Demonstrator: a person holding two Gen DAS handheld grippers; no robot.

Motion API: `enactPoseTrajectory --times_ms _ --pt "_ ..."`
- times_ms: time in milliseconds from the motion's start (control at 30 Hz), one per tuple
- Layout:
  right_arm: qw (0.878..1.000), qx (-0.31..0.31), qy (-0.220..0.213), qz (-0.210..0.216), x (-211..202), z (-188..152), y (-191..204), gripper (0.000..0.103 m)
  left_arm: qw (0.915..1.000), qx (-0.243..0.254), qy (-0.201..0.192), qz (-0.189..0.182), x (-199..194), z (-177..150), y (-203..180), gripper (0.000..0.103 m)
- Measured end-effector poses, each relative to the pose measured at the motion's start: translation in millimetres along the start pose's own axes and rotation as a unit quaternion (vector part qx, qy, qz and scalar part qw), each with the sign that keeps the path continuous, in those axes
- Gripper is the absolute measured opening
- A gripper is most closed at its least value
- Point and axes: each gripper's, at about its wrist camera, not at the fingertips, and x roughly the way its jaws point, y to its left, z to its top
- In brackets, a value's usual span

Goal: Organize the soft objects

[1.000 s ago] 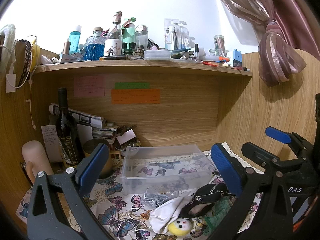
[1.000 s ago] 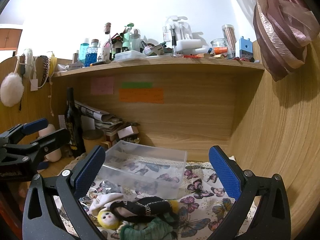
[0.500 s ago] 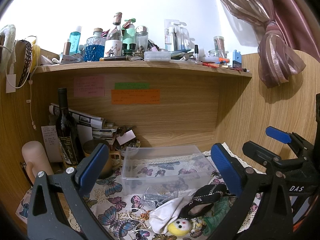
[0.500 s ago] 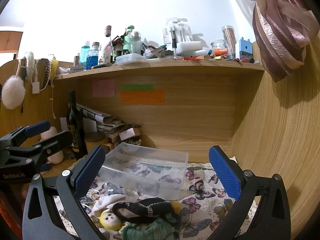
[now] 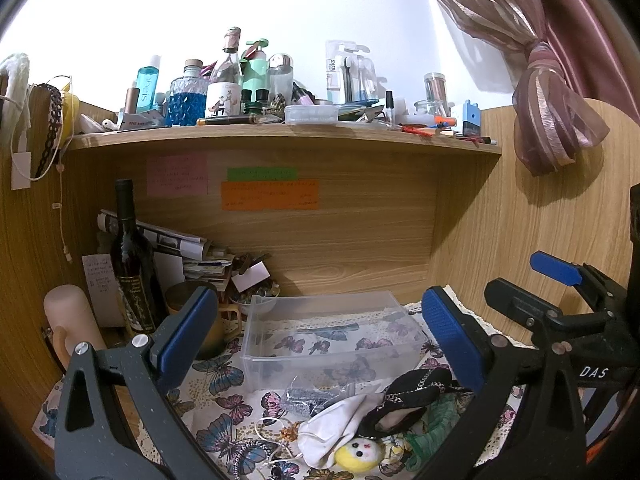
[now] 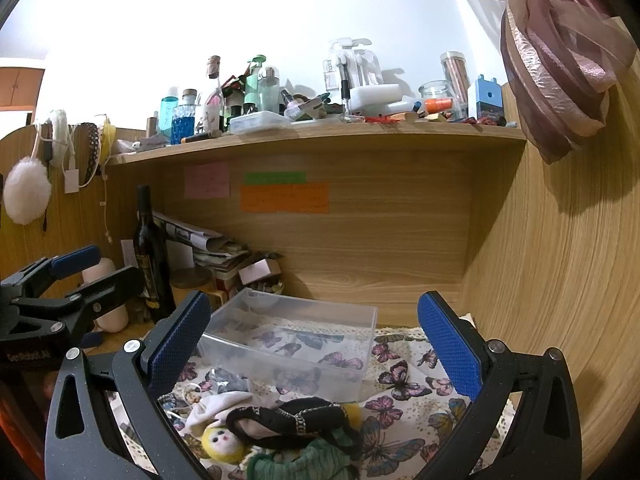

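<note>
Both grippers, left (image 5: 318, 344) & right (image 6: 316, 344), I hold w/ jaws wide, empty. Soft pile (image 6: 280, 436) sits just in front of clear bin (image 6: 296, 344).

left wrist: faces desk | right wrist: same | shared: clear bin (image 5: 332, 336) (image 6: 292, 340)

Cloth (image 6: 404, 384) – butterfly print; doll (image 6: 220, 442) – yellow.

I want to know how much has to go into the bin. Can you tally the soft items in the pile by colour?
White cloth: 1
Black item with chain trim: 1
Green knit item: 1
Yellow doll head: 1
Total: 4, all lying on the butterfly cloth in front of the clear bin.
</note>
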Motion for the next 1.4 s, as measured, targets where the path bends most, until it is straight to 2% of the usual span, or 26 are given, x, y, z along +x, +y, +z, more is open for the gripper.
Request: enactPoseTrajectory --times_ms 200,300,467,533,600,733,1033,1167,1300,1400 --pt "1.000 0.002 0.002 0.000 1 -2 -3 0.103 0.9997 -0.007 0.023 -0.008 10 -4 4 0.103" --pt "1.000 0.008 0.023 0.003 9 -8 -7 0.103 0.9985 -0.018 0.048 -0.018 21 -11 11 0.103" --pt "0.997 0.019 0.069 0.007 27 -27 -18 0.103 0.9960 -0.027 0.085 -0.009 35 -32 21 0.102" --pt "0.996 0.017 0.089 0.007 34 -38 -20 0.103 0.9940 -0.028 0.105 -0.006 42 -42 25 0.091" --pt "0.994 0.016 0.109 0.009 39 -47 -21 0.101 0.9905 -0.030 0.135 0.000 50 -53 30 0.085" --pt "0.989 0.021 0.147 0.020 48 -64 -24 0.093 0.9842 -0.038 0.172 0.017 58 -76 42 0.080" --pt "0.973 0.034 0.226 0.039 56 -102 -27 0.087 0.9625 -0.054 0.262 0.045 62 -129 68 0.062" --pt "0.966 0.047 0.250 0.049 56 -113 -28 0.083 0.9549 -0.053 0.288 0.052 67 -147 72 0.054" --pt "0.959 0.049 0.272 0.058 60 -125 -26 0.078 0.9506 -0.060 0.301 0.048 76 -153 77 0.040" --pt "0.954 0.057 0.288 0.066 66 -132 -26 0.074 0.9505 -0.058 0.302 0.046 85 -154 80 0.038"
